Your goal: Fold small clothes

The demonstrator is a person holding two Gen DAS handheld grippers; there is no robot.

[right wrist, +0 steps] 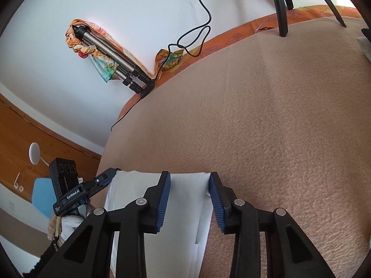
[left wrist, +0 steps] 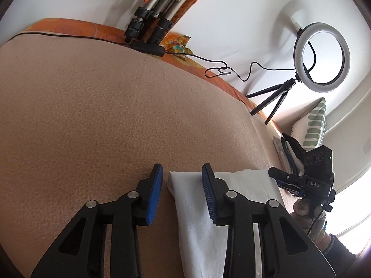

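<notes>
A white folded cloth lies flat on the tan blanket near the front edge. My left gripper is open, its blue pads astride the cloth's left edge, with the right finger over the cloth. In the right wrist view the same cloth lies under my right gripper, which is open with its jaws astride the cloth's right edge. Each gripper shows in the other's view, the right one and the left one, at opposite ends of the cloth.
A ring light on a small tripod stands at the blanket's far right edge, its cable trailing left to a control box. Folded tripod legs lean on the wall. A stack of folded cloths and a striped cushion lie right.
</notes>
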